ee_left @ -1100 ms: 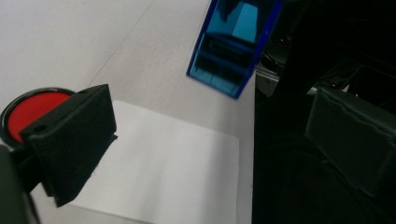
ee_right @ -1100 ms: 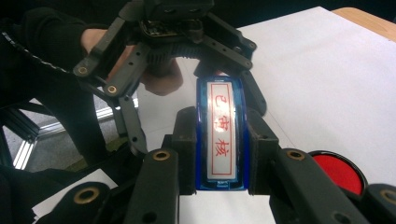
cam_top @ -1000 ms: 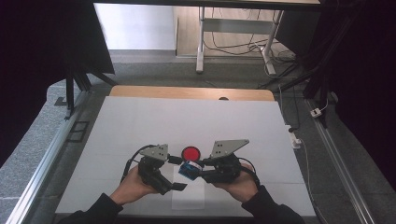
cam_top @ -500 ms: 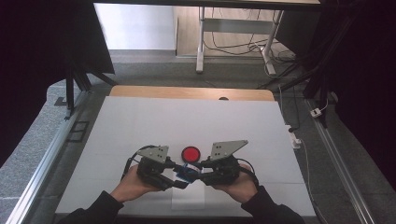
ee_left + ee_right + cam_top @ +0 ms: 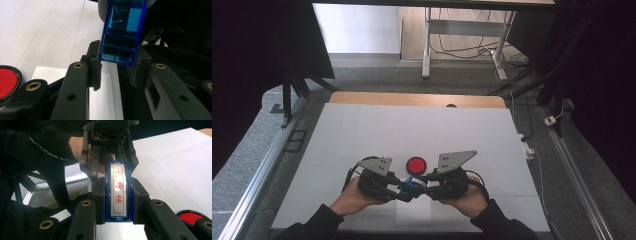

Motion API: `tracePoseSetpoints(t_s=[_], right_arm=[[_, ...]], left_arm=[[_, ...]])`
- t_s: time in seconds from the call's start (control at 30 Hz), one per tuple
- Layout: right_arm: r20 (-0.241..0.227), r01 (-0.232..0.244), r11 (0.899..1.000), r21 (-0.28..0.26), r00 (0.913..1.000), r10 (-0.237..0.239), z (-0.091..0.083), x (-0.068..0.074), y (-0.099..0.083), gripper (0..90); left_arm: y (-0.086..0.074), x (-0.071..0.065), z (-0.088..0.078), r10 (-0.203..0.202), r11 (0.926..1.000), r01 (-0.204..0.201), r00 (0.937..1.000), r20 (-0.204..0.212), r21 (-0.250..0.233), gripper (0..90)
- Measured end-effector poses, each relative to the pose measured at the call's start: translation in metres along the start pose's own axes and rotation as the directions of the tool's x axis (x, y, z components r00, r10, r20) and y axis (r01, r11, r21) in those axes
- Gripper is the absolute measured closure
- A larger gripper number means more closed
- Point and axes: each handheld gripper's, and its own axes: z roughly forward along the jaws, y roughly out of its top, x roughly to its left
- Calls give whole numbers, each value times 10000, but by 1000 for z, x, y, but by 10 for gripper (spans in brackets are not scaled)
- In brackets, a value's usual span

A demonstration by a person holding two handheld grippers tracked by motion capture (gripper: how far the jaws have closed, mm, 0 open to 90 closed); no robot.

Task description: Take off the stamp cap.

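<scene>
Your right gripper's (image 5: 117, 202) fingers (image 5: 98, 195) are clamped on the sides of the blue stamp (image 5: 117, 192), whose white label with red characters faces that gripper's camera. Your left gripper (image 5: 116, 67) has just been closing, and its fingers (image 5: 95, 65) now sit narrow against the other end of the same stamp (image 5: 122, 32), one pad on each side of the clear blue body. In the high view the two grippers point at each other, left (image 5: 394, 189) and right (image 5: 424, 189), with the stamp (image 5: 411, 185) bridged between them above the desk (image 5: 362, 130), low over a small white sheet (image 5: 414, 215) that lies on it. Just beyond the stamp, farther from you, the round red ink pad (image 5: 416, 164) rests on the desk, close to the stamp but apart from it. Your left hand (image 5: 349, 197) and right hand (image 5: 472, 195) flank the stamp on either side, sleeves running back to the near edge of the desk.
</scene>
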Motion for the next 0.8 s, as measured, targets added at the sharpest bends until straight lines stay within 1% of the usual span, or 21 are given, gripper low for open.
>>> tracePoseSetpoints(t_s=[0.17,0.33,0.47,0.8], right_arm=[[-216,44,10000,-68,9998,-46,-1,0,0,702],[-327,6,9998,-202,9995,-12,-1,0,0,703],[-322,51,9999,-134,9995,-55,-1,0,0,703],[-274,48,9998,-190,9996,-53,-1,2,1,704]], left_arm=[[0,0,-1,70,9999,-66,9995,312,-113,682],[0,0,-1,186,9997,-181,9993,332,-151,688],[0,-1,-1,241,9996,-236,9992,331,-145,690],[0,-1,-2,166,9998,-161,9992,360,-139,692]])
